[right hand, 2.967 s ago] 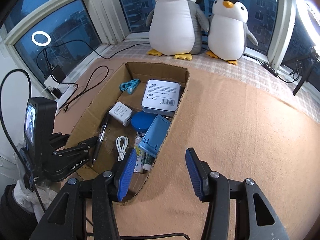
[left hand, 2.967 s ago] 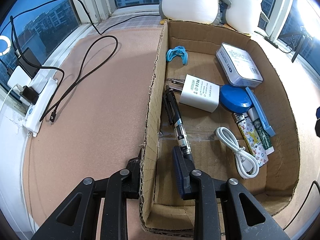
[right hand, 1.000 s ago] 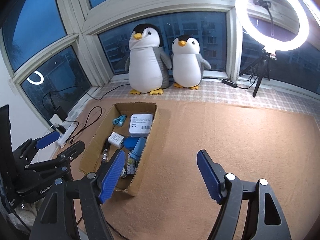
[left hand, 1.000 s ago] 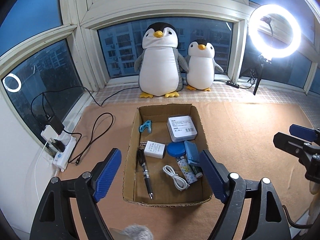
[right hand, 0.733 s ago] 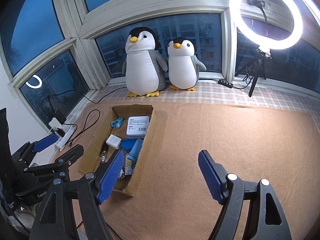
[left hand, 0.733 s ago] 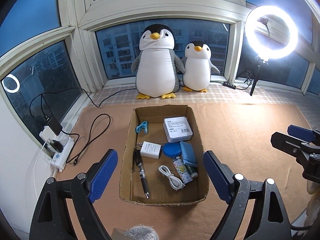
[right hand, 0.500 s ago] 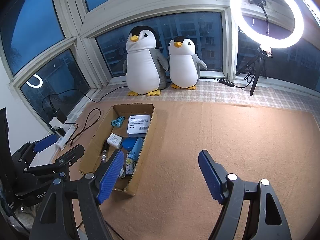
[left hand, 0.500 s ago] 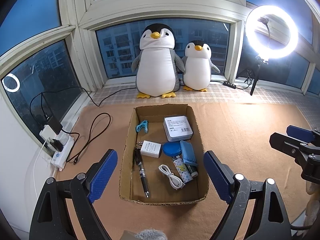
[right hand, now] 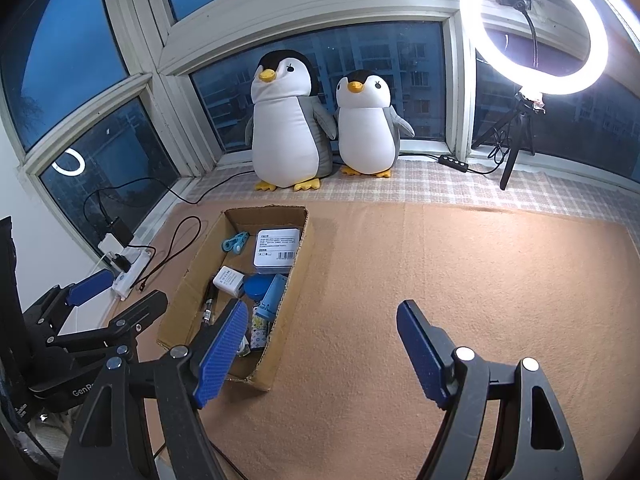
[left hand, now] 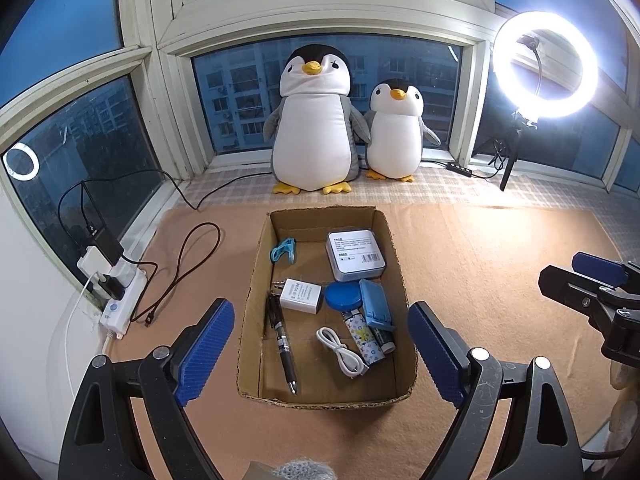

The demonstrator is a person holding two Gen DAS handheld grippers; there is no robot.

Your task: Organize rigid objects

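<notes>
Both tongs hang back above the tan mat, jaws apart and empty: the left tongs (left hand: 318,350), whose jaws have just been opening, frame the cardboard box (left hand: 256,292), while the right tongs (right hand: 322,354) sit off its right side. The pen (left hand: 282,344), white charger (left hand: 301,295), cable (left hand: 342,354), blue lid (left hand: 343,296) and tin (left hand: 355,255) all lie inside the box, toward the mat's left edge. The sorting looks finished; best to pull away without nudging the box wall.
</notes>
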